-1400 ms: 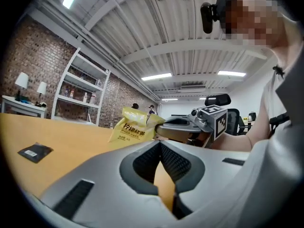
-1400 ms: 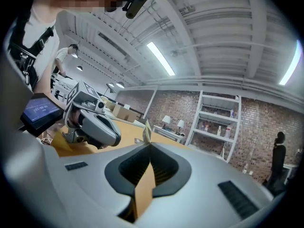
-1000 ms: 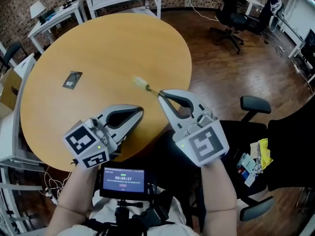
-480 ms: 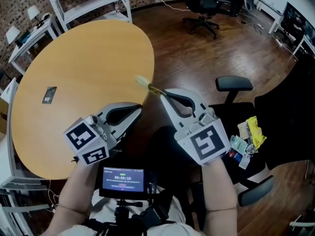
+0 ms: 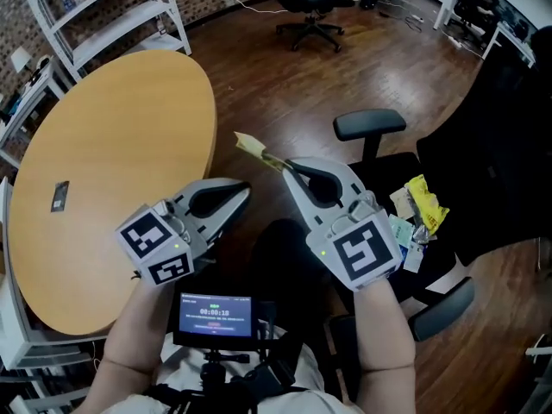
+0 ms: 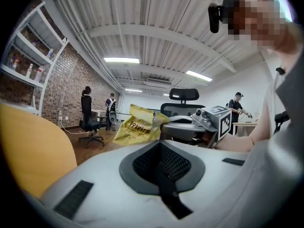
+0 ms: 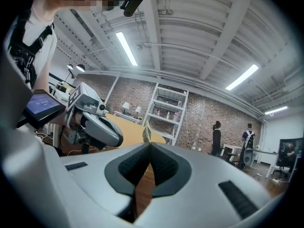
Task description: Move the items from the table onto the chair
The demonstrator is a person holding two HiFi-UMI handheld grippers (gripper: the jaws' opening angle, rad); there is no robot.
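My right gripper (image 5: 285,167) is shut on a small yellow snack packet (image 5: 254,147), which sticks out up and to the left over the wooden floor. In the left gripper view the packet (image 6: 137,124) hangs from the right gripper (image 6: 164,125). In the right gripper view only its thin edge (image 7: 147,134) shows above the closed jaws (image 7: 148,145). My left gripper (image 5: 245,193) is shut and holds nothing. The black office chair (image 5: 379,167) at the right carries several packets (image 5: 414,218). The round wooden table (image 5: 121,145) lies to the left, with one small dark item (image 5: 59,196) on it.
The chair's armrest (image 5: 369,125) lies just beyond the right gripper. A second armrest (image 5: 444,310) is at the lower right. White shelving (image 5: 95,15) stands behind the table, and another office chair (image 5: 309,3) is further back. A screen (image 5: 216,316) sits at my chest.
Both grippers have swung right, away from the table and toward the chair, with the yellow packet still held. The table has slid to the left of the view and the chair has come closer.
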